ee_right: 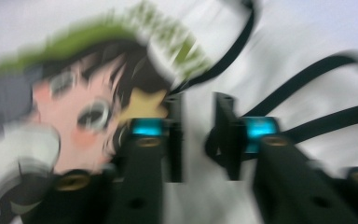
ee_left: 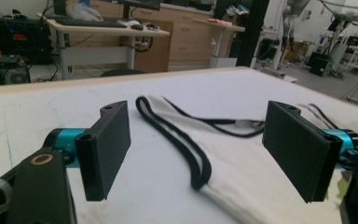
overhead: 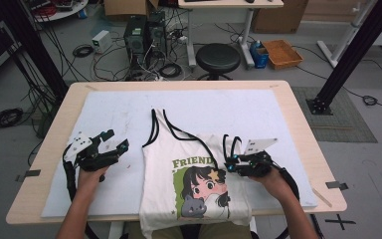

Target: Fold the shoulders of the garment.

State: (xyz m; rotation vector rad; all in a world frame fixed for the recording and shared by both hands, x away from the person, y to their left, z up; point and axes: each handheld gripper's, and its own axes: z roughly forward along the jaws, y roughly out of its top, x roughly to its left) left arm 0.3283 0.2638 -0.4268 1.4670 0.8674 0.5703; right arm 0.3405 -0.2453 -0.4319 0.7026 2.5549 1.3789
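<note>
White tank top point(overhead: 179, 169) (cartoon print) lies flat; right gripper point(overhead: 232, 164) hovers parted at its strap, left gripper point(overhead: 115, 141) spread beside it.

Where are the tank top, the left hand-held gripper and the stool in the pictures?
tank top point(overhead: 159, 172): high view, on the plain white cloth left of the print.
left hand-held gripper point(overhead: 115, 140): high view, midway between its fingertips.
stool point(overhead: 218, 57): high view, on the round black seat.

A white tank top point(overhead: 194, 174) with a cartoon print lies mid-counter point(overhead: 298, 124); the left gripper point(overhead: 113, 140) rests at its nine o'clock, the right gripper point(overhead: 230, 164) at its three o'clock edge
</note>
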